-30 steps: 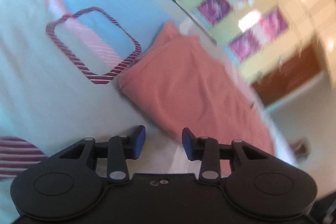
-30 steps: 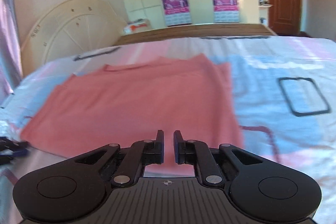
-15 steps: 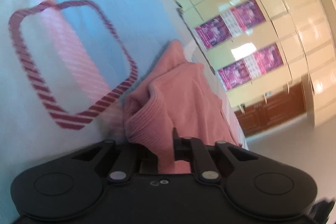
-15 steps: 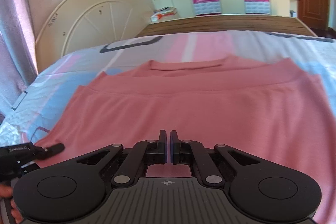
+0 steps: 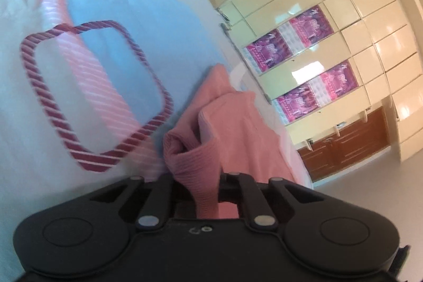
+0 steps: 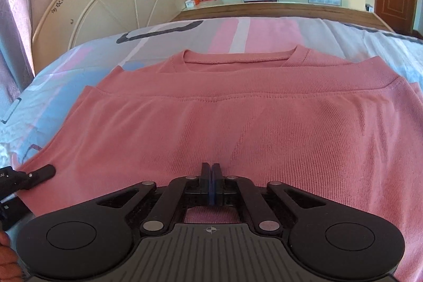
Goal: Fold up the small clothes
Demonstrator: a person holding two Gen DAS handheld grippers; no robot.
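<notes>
I saw my left gripper (image 5: 195, 184) clamped on a bunched corner of the pink shirt (image 6: 238, 128), low in frame centre. My right gripper (image 6: 211, 176) had jaws pressed together over the shirt's near edge; whether it pinched cloth, I couldn't tell. The shirt lay folded on the patterned bedsheet (image 5: 79, 65).

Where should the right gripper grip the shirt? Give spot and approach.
Pinch the shirt at its near edge toward its right side, coming in low from the near side: it lies flat there, and the left gripper holds the near-left corner.
</notes>
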